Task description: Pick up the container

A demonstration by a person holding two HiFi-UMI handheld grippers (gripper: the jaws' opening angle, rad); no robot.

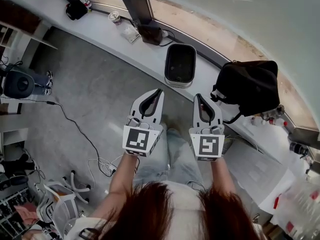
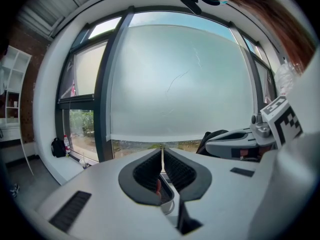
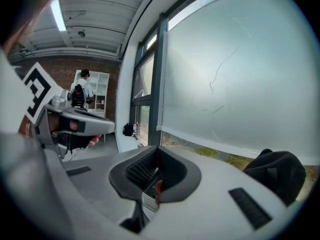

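Head view gives me both tools held out side by side above the grey floor, each in 1 hand of the person. On the left gripper the 2 jaws lie together. The left gripper view confirms it: the ribbed pads meet at the tips, only a thin slit remains, and nothing is between them. The right gripper has its jaws pressed together in the same way; in the right gripper view its dark pads are closed on nothing. The 2 grippers are near each other but do not touch.

The container, a black tub with a pale rim, stands on the white sill ahead of the tips, about between their 2 lines and clearly apart from both. Just to its left a dark window post comes down to the sill. On its right a black bag rests on the same sill, near the container but not touching it. Farther left on the sill I see a small cup and a bottle. A thin cable runs over the floor at the left.
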